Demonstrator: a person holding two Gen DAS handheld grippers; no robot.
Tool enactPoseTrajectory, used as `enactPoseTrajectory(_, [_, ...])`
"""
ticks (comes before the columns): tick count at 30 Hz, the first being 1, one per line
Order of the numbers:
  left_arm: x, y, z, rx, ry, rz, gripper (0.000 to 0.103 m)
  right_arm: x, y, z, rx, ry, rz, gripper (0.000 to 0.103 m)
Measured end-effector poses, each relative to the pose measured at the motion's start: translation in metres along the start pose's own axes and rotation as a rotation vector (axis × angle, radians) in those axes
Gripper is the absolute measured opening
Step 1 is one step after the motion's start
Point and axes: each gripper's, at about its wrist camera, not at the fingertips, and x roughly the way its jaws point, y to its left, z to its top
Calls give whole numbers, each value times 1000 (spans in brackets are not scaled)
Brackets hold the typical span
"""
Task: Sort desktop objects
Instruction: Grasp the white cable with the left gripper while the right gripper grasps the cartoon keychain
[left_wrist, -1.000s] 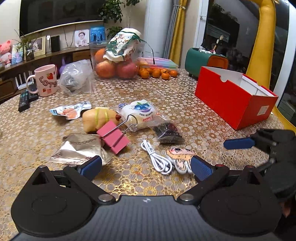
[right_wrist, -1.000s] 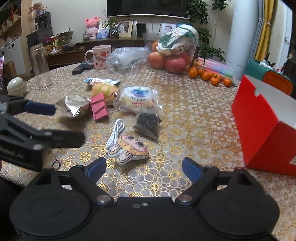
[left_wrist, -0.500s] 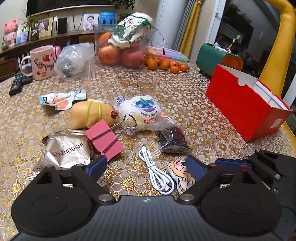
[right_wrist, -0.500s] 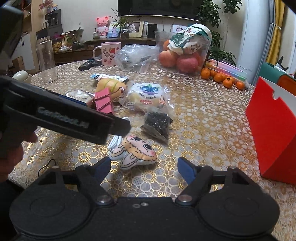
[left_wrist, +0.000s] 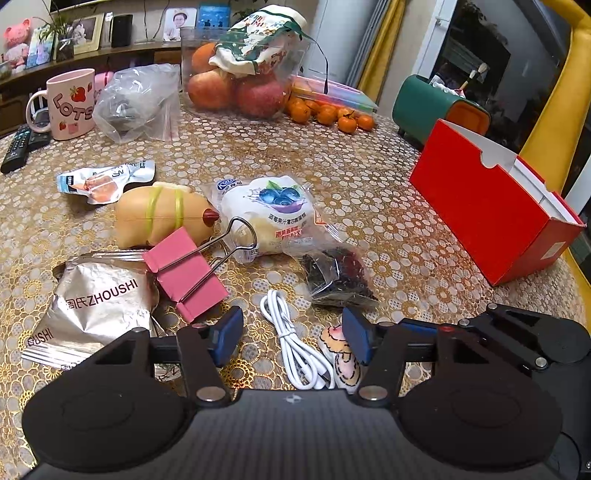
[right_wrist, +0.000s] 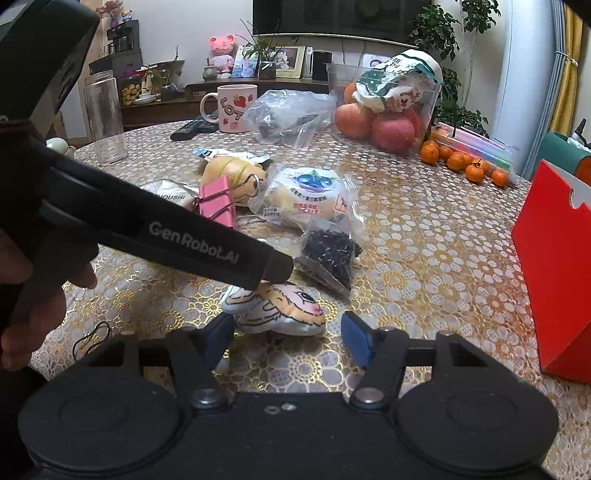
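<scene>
My left jaws (left_wrist: 291, 339), just narrowing, straddle the white cable (left_wrist: 295, 347) without pressing it. My right jaws (right_wrist: 288, 339), also narrowing, flank the plush doll (right_wrist: 280, 310) on the surface (right_wrist: 424, 240), seemingly untouched.

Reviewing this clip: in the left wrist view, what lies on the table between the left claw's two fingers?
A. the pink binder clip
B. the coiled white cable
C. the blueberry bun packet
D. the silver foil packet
B: the coiled white cable lies in the gap of the left claw, with the pink binder clip beyond its left finger.
</scene>
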Motion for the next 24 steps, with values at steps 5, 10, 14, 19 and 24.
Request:
enactPoseTrajectory(5, [0, 2, 2, -21, 2, -9, 57, 4, -2, 2, -1, -8, 20, 57])
enactPoseTrajectory(10, [-2, 4, 4, -27, -2, -8, 57, 2, -1, 2, -23, -22, 22, 45])
enactPoseTrajectory(14, [2, 4, 4, -26, 10, 0, 57, -6, -12, -1, -6, -29, 4, 44])
enactPoseTrajectory(19, [10, -2, 2, 5, 13, 26, 57, -13, -31, -7, 26, -20, -28, 44])
enactPoseTrajectory(24, [10, -10, -2, 82, 0, 80, 39, -14, -41, -11, 55, -12, -36, 44])
